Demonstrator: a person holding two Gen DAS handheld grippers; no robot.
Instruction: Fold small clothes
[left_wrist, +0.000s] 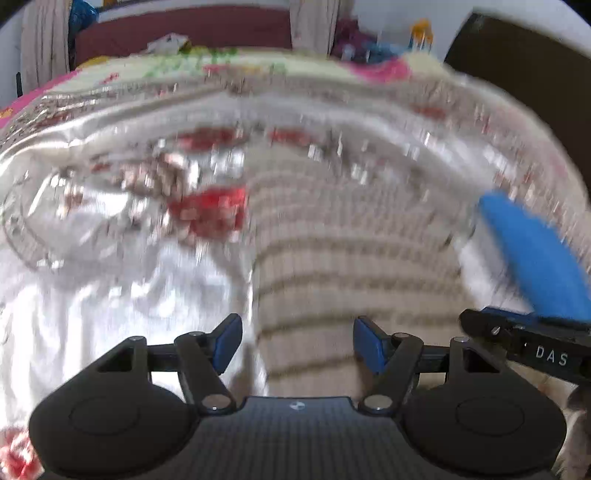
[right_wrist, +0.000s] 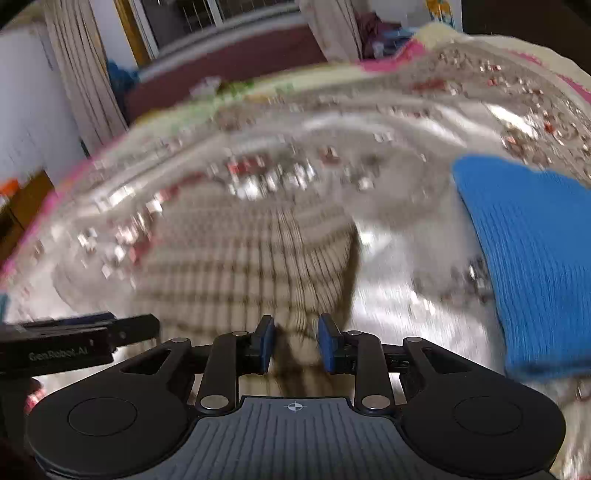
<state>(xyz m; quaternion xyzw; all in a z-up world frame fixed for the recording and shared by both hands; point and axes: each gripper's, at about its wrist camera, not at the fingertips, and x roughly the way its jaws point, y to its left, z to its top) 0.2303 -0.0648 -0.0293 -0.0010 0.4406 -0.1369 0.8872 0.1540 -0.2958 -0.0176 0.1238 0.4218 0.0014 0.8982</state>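
Note:
A beige garment with thin brown stripes (left_wrist: 354, 251) lies flat on the shiny white bedspread (left_wrist: 110, 280); it also shows in the right wrist view (right_wrist: 243, 251). My left gripper (left_wrist: 297, 345) is open and empty over the garment's near left part. My right gripper (right_wrist: 296, 349) is partly open, its jaws a small gap apart, over the garment's near right edge with a bit of cloth between them. A blue ribbed garment (right_wrist: 532, 258) lies to the right; it also shows in the left wrist view (left_wrist: 535, 251). Both views are blurred.
The bedspread (right_wrist: 406, 258) has red and silver embroidery (left_wrist: 210, 210). A yellow and pink blanket (left_wrist: 258, 70) lies behind it. A dark red headboard (left_wrist: 184, 33) and curtains (right_wrist: 85, 74) stand at the back. The right gripper's body (left_wrist: 528, 339) shows beside my left one.

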